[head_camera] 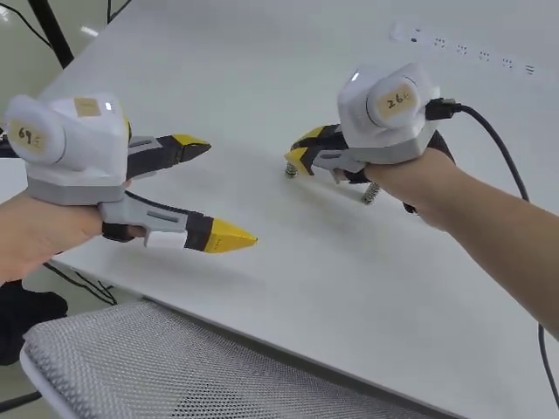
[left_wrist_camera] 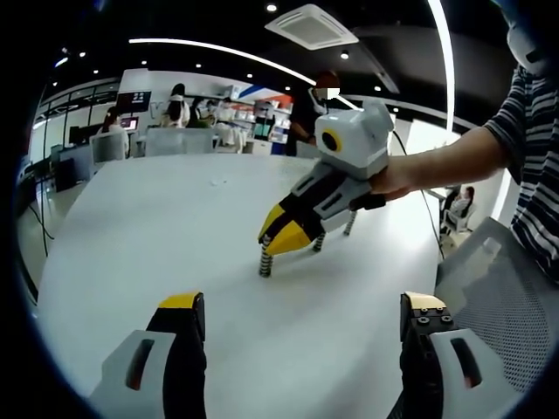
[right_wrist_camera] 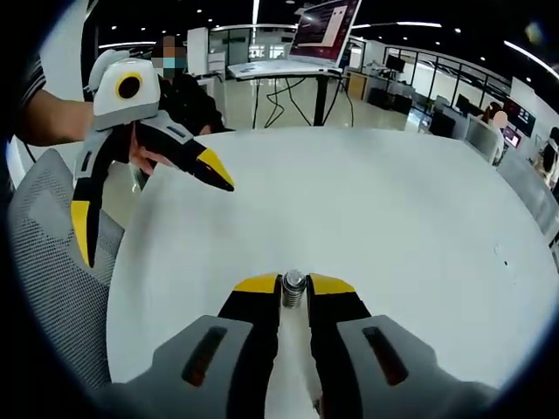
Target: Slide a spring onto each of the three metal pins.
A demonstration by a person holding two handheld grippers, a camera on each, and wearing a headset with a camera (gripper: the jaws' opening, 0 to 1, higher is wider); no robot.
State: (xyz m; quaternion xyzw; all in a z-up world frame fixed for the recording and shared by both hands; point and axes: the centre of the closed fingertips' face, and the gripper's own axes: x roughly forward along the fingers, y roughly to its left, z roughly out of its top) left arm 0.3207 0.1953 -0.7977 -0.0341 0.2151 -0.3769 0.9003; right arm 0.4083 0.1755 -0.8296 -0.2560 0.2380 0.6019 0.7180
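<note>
Three small springs stand upright in a row on the white table. My right gripper is shut on the top of the left spring, with its yellow tips angled down onto it. In the right gripper view the coil and a shiny pin head sit pinched between the closed jaws. The middle spring and the far spring stand under the gripper body. My left gripper hovers open to the left, near the table's front edge, holding nothing. The left gripper view shows the gripped spring.
A grey mesh chair sits below the table's front edge. At the table's far right lies a white power strip. A black cable trails from the right gripper. People and desks stand in the background.
</note>
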